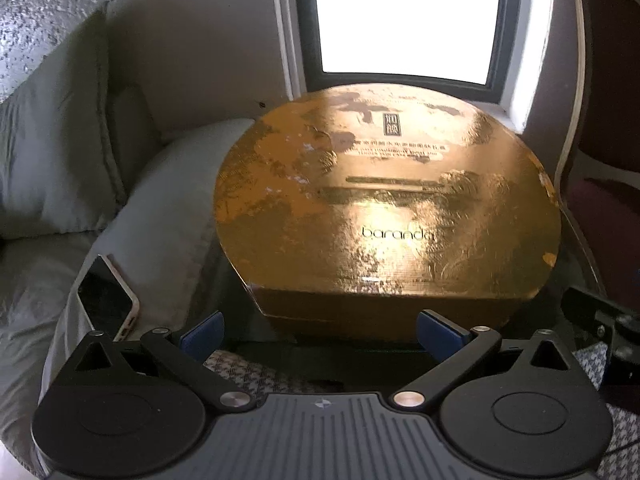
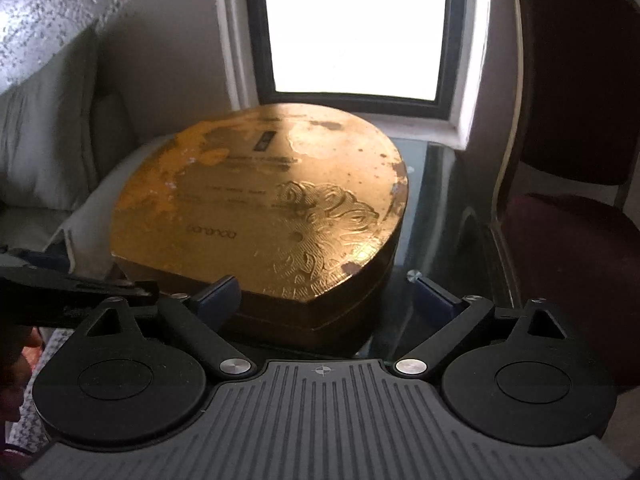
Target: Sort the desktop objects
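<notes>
Daylight is flooding through a window (image 1: pixel 404 16) behind a glass-topped table (image 2: pixel 436 184), washing out the pane and leaving the foreground dim. On the left, grey cushions (image 1: pixel 52 140) are leaning against a rough-textured wall, and a phone (image 1: pixel 106 300) is lying screen-up at the table's left edge, just beside a pale pillow (image 1: pixel 168 200) — apparently parked clear of the work area.

Centre frame, a gold box (image 1: pixel 384 208) with a rounded lid is sitting flat on the glass and taking up most of the surface; its near corner is pointing toward both cameras. Judged from its position, it is the item being dealt with.

The left gripper (image 1: pixel 320 334) is hovering short of the box's near side, jaws spread wide, nothing between them. The right gripper (image 2: pixel 326 300) is standing open as well, its blue fingers (image 2: pixel 216 294) straddling the box's near corner without pressing on it — neither tool is holding anything.

To the right, a dark red chair (image 2: pixel 576 168) is standing close against the table.
</notes>
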A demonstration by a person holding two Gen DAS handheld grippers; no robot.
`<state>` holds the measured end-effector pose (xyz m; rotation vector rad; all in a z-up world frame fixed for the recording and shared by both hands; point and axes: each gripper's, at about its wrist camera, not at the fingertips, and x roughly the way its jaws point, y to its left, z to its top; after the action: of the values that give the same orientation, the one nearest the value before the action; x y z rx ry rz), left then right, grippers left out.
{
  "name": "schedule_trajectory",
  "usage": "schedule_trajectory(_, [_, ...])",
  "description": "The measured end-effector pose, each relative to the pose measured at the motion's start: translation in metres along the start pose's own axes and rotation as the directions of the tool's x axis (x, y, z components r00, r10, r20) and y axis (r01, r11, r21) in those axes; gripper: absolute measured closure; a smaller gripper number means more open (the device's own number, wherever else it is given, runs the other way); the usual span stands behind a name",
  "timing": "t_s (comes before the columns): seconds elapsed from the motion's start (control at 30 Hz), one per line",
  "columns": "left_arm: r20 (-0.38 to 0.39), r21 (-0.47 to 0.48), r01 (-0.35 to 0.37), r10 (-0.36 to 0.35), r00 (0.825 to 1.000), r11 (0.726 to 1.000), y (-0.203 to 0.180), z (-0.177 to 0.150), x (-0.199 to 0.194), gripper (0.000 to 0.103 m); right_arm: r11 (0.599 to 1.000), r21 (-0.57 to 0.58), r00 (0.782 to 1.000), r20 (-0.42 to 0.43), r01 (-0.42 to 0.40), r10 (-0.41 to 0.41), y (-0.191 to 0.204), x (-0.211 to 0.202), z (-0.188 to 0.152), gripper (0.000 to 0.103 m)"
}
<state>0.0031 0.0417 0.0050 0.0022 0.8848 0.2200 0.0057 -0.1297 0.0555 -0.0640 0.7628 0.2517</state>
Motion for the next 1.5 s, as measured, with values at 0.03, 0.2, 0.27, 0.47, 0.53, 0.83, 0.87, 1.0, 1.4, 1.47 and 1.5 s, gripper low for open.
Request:
schedule_trajectory(0.03, [0.006, -0.002, -0.005, 0.005, 1.000, 1.000, 0.000, 0.001, 0.000, 0.001, 1.000, -0.004, 1.000, 0.002, -0.001, 0.001, 0.001, 0.000, 0.000, 0.011])
schedule_trajectory(0.2, [-0.001, -0.018, -0.021, 0.021, 1.000, 1.000, 0.003, 0.002, 0.010, 0.001, 1.000, 0.000, 1.000, -0.007, -0.025, 0.025, 0.003, 0.005, 0.002, 0.051])
schedule_trajectory(0.27, [-0.010, -0.027, -0.022, 0.021, 1.000, 0.999, 0.004, 0.002, 0.014, 0.001, 0.999, -0.002, 0.999, -0.020, -0.047, 0.047, 0.005, 0.010, 0.002, 0.058])
schedule_trajectory(0.47, [-0.010, -0.064, -0.030, 0.029, 1.000, 0.998, 0.013, 0.008, 0.024, 0.001, 0.998, -0.031, 0.998, -0.030, -0.056, 0.055, 0.013, 0.018, 0.004, 0.059])
schedule_trajectory(0.53, [-0.010, -0.080, -0.041, 0.040, 0.999, 0.996, 0.017, 0.011, 0.027, 0.001, 0.998, -0.035, 0.998, -0.023, -0.060, 0.059, 0.016, 0.021, 0.006, 0.059])
schedule_trajectory(0.83, [-0.046, -0.090, -0.093, 0.089, 0.995, 0.992, 0.020, 0.017, 0.052, 0.001, 0.997, -0.048, 0.997, -0.050, -0.068, 0.065, 0.024, 0.045, 0.010, 0.059])
schedule_trajectory(0.87, [-0.052, -0.092, -0.092, 0.087, 0.995, 0.992, 0.021, 0.017, 0.055, 0.001, 0.996, -0.052, 0.996, -0.053, -0.072, 0.069, 0.026, 0.048, 0.010, 0.059])
schedule_trajectory(1.0, [-0.060, -0.099, -0.070, 0.064, 0.996, 0.993, 0.024, 0.016, 0.061, 0.001, 0.995, -0.053, 0.993, -0.088, -0.081, 0.076, 0.027, 0.061, 0.010, 0.059])
schedule_trajectory(1.4, [-0.075, -0.042, 0.010, -0.013, 0.997, 0.999, 0.013, 0.009, 0.028, 0.001, 0.993, -0.014, 0.983, -0.148, -0.116, 0.113, 0.024, 0.047, 0.011, 0.047])
schedule_trajectory(1.47, [-0.063, -0.034, 0.032, -0.034, 0.997, 0.999, 0.008, 0.009, 0.017, 0.001, 0.993, 0.000, 0.985, -0.131, -0.117, 0.116, 0.020, 0.037, 0.012, 0.037])
schedule_trajectory(1.5, [-0.059, -0.031, 0.042, -0.043, 0.997, 0.999, 0.006, 0.009, 0.012, 0.001, 0.993, 0.011, 0.986, -0.123, -0.114, 0.115, 0.018, 0.032, 0.013, 0.028])
